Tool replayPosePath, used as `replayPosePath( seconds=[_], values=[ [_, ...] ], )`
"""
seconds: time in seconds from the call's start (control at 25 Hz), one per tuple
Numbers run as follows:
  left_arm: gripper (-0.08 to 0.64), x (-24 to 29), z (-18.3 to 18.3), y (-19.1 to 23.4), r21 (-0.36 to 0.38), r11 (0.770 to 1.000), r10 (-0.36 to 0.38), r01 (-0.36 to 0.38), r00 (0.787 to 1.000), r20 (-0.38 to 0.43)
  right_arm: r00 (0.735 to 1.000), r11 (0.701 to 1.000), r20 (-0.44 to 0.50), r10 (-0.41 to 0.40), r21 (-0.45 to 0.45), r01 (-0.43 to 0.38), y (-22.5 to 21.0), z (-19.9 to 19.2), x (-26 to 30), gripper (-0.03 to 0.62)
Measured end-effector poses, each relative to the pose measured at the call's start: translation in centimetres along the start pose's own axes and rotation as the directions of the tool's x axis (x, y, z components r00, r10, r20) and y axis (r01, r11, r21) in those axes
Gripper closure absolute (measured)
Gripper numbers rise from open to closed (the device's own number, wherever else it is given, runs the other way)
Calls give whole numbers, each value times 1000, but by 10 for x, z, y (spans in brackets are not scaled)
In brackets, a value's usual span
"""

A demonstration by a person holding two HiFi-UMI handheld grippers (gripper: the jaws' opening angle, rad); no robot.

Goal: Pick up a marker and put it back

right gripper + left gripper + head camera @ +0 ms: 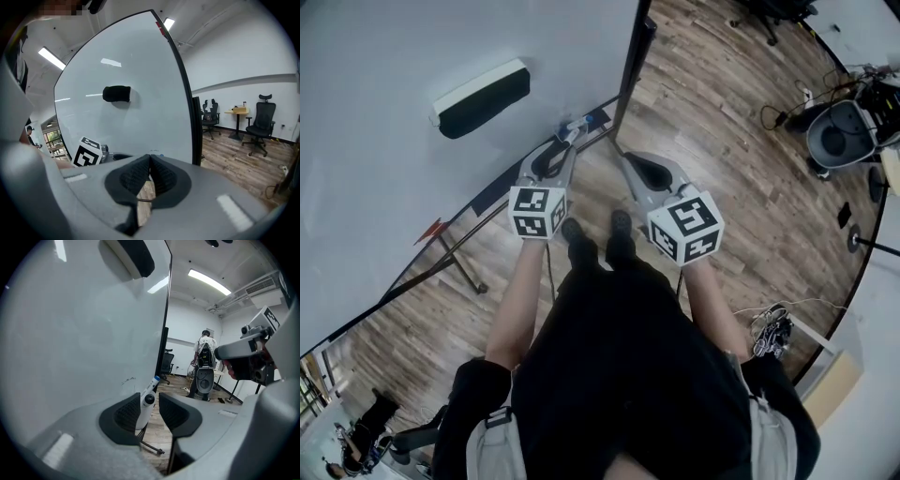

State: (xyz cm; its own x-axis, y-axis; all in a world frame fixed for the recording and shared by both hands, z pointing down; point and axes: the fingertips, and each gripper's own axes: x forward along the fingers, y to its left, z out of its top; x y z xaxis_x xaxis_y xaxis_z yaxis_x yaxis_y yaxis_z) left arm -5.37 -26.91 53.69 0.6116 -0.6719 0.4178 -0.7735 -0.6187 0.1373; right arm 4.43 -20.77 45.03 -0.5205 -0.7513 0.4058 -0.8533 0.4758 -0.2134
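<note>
With the white, blue-capped plastic marker lying loose between the spread jaws of the left gripper, a straight withdrawal without nudging it is advised; the right gripper is pressed together, empty.

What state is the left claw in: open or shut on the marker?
Open. In the left gripper view the left claw is spread, and the marker stands between its jaws with a gap showing on the marker's right side.

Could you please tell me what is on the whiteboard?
A black eraser sticks to the whiteboard's face. A white marker with a blue tip lies along its lower edge, between the left gripper's open jaws; whatever supports it is hidden by them.
</note>
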Motion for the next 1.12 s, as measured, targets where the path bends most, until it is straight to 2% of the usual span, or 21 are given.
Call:
replayPosePath(
  seconds=[0.4, 0.64, 1.12],
  values=[
    [434, 15, -8, 3, 21, 1000, 3, -2, 999, -34, 1000, 1000, -2, -16, 9, 16, 0, -1, 2, 589],
    [463, 17, -8, 1, 21, 1000, 0, 1, 999, -42, 1000, 1000, -3, -27, 9, 27, -5, 0, -1, 589],
    [480, 17, 0, -1, 33, 999, 19, -18, 999, -34, 1000, 1000, 1, -19, 5, 19, -9, 1, -6, 589]
  ],
)
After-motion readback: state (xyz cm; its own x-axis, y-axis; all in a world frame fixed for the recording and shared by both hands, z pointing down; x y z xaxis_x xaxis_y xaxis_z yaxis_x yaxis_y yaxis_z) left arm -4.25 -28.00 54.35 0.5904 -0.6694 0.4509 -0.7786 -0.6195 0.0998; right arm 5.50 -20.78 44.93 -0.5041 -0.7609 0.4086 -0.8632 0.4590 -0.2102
